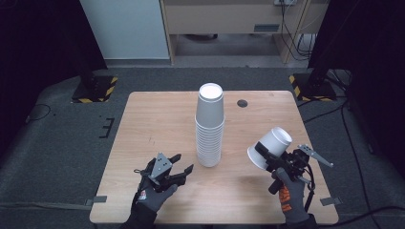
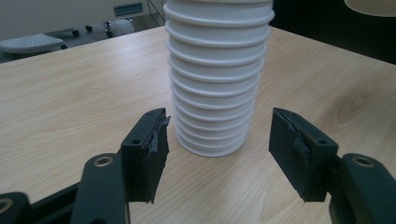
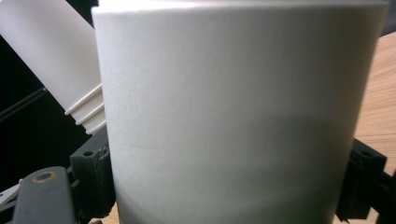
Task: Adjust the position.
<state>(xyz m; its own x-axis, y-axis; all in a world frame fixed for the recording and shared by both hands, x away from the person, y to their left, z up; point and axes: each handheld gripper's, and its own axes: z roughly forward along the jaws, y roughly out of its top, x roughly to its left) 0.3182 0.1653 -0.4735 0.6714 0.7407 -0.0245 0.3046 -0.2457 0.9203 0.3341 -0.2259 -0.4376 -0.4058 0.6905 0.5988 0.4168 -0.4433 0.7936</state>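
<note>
From the high view, my left tool [image 1: 184,163] sits low over the near part of the wooden counter [image 1: 143,124], its jaws spread apart with nothing between them, aimed toward the foot of the stack of white cups [image 1: 209,126]. The stack stands upside down near the middle of the counter, bottoms up, and my left tool is just beside its base without touching it. To the right, my right tool [image 1: 265,155] is raised above the counter's near right part and clamped across a single white cup [image 1: 270,147], which is tilted, its closed bottom pointing up and away from me and its open mouth down toward the stack. That cup is clear of the stack. A small dark round hole [image 1: 242,103] lies in the counter beyond the stack.

In the left gripper view, my two black jaws stand wide apart, and the lower rims of the stack of white cups [image 2: 215,84] rise on the counter [image 2: 70,102] just beyond the gap between them. Neither pad touches the cups. A bit of the single white cup [image 2: 371,5] shows at the top right corner.

In the right gripper view, the single white cup [image 3: 233,116] stands between my jaws, whose pads press against its wall on both sides. Behind it at the left, the stack of white cups [image 3: 51,56] leans across the picture, its rims showing.
</note>
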